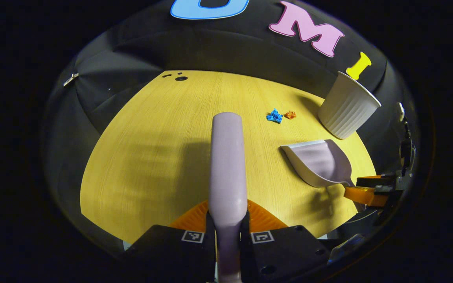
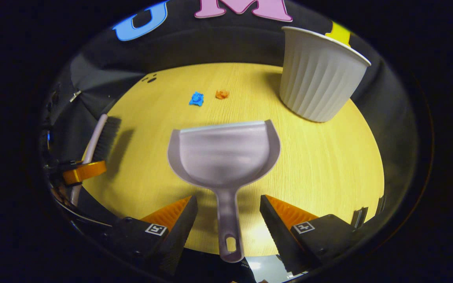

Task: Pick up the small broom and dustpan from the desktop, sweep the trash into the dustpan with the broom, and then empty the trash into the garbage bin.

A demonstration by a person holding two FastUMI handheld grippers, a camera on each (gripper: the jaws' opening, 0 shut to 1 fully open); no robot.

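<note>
Left claw [image 1: 227, 224] clamped on broom [image 1: 226, 157], right claw [image 2: 228, 214] wide astride dustpan [image 2: 224, 153] handle on desk [image 2: 328, 177], trash [image 2: 196, 98] beyond dustpan, bin [image 2: 317, 74] beside: pickup step, needing closure next.

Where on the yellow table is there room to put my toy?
The table's wide left side, left of the broom, is bare. It's crowded on the right: the dustpan, blue scrap, orange scrap and white bin.

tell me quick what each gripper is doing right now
Left gripper: shut on the broom.
Right gripper: open, fingers either side of the dustpan handle, not touching it.
</note>
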